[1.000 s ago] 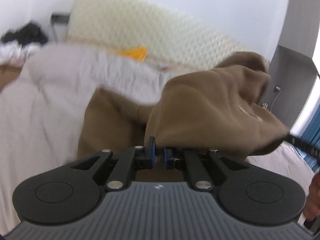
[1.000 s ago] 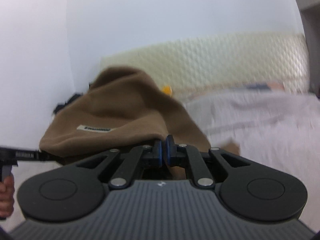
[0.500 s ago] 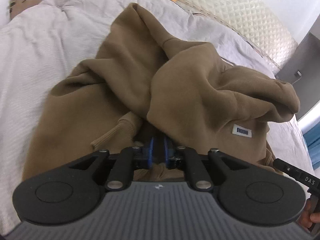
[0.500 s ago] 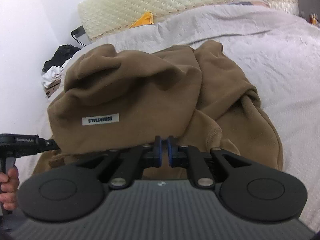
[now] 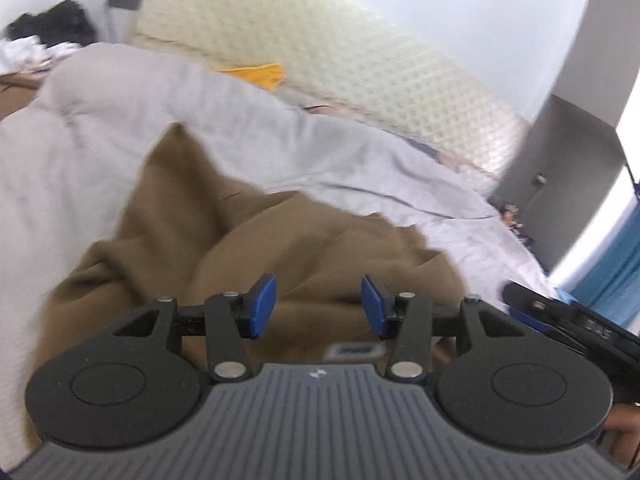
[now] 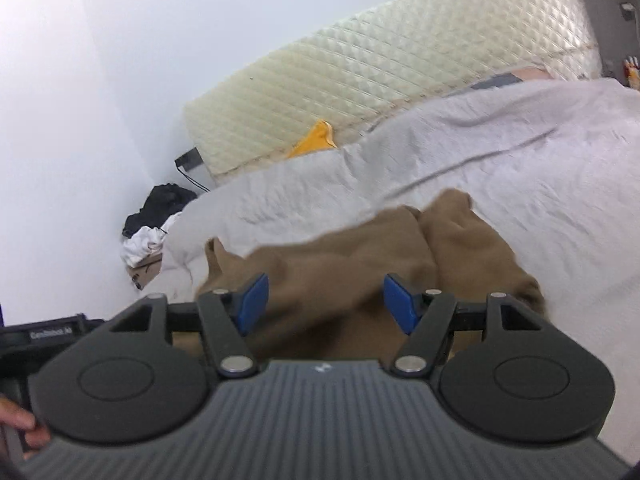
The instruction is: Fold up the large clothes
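Observation:
A large brown sweatshirt [image 5: 256,240] lies rumpled on the pale grey bedspread [image 5: 100,120]; the right wrist view shows the same sweatshirt [image 6: 360,264] just past the fingers. My left gripper [image 5: 319,306] hovers over its near edge, jaws opening, blue pads apart with nothing pressed between them. My right gripper [image 6: 327,304] is likewise over the brown cloth, jaws opening wide, holding nothing. Each view catches the other gripper's black body at its edge. The sweatshirt's nearest part is hidden behind the gripper bodies.
A cream quilted headboard [image 6: 400,72] runs along the wall, with a yellow cloth [image 6: 316,140] at its foot. Dark and white clothes [image 6: 156,220] are piled on the floor beside the bed. A grey cabinet [image 5: 568,152] and a blue curtain [image 5: 616,276] stand on the far side.
Both grippers were shut on the sweatshirt and carried it down onto the bed; now both have let go and their jaws stand apart. The sweatshirt has dropped flat.

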Demonstrator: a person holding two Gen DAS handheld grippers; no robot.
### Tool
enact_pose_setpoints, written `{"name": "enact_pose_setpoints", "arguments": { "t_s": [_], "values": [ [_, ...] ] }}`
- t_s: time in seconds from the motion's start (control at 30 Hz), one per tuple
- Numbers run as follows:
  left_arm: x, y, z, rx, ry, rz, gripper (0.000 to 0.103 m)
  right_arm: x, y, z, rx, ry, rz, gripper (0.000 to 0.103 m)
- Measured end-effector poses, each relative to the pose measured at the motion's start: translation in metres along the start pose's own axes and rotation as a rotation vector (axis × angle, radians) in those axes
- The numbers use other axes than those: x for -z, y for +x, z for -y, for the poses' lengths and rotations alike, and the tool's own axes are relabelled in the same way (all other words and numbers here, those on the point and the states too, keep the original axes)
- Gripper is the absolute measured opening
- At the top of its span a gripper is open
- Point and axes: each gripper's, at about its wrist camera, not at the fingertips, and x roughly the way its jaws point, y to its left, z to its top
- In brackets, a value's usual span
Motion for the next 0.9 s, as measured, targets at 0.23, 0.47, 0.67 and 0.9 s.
{"name": "enact_pose_setpoints", "arguments": {
  "t_s": [0.23, 0.47, 0.67, 0.9],
  "values": [
    [-0.008, 0.073, 0.015, 0.021, 0.062, -0.044, 0.053, 0.0, 0.06, -0.015, 0.0, -0.053, -0.062, 0.049],
    [0.021, 0.131, 0.002, -0.046, 0.104, -0.201, 0.052, 0.04, 0.102, -0.003, 0.036, -0.121, -0.223, 0.039],
    [0.041, 0.169, -0.008, -0.12, 0.139, -0.28, 0.052, 0.064, 0.127, 0.001, 0.067, -0.158, -0.29, 0.04],
    [0.041, 0.193, -0.015, -0.139, 0.15, -0.303, 0.053, 0.074, 0.139, 0.014, 0.042, -0.118, -0.303, 0.039]
  ]
}}
